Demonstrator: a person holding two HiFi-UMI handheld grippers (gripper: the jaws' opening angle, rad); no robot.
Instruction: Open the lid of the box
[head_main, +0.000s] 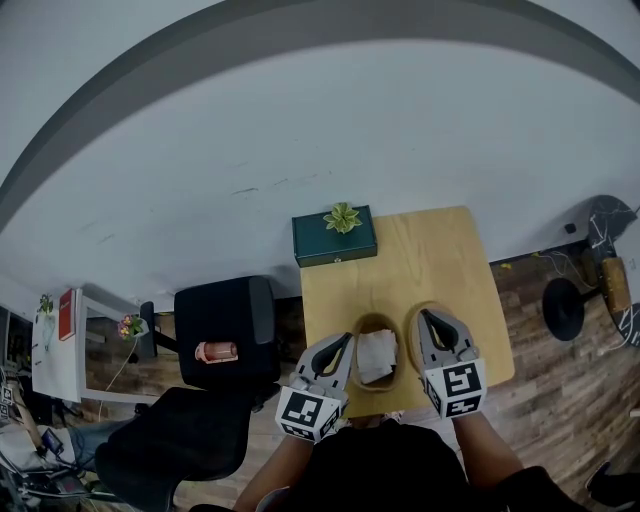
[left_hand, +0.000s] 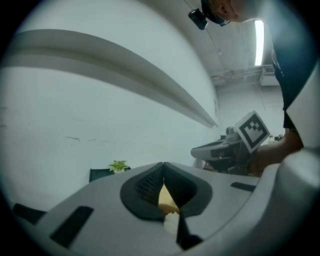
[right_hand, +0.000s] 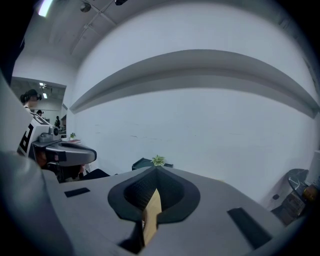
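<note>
The right gripper (right_hand: 154, 173) has its jaws pinched on the thin wooden lid (right_hand: 151, 210), while the left gripper (left_hand: 163, 168) clamps the oval box (head_main: 375, 318) by its rim.

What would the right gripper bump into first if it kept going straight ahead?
Probably the dark green box with the little plant on top, dead ahead of the right gripper across the table. Depth is hard to judge.

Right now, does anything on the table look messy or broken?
Nothing looks spilled or broken. The oval wooden box is open with white paper inside, and its lid is off beside it, pinched in the right gripper.
</note>
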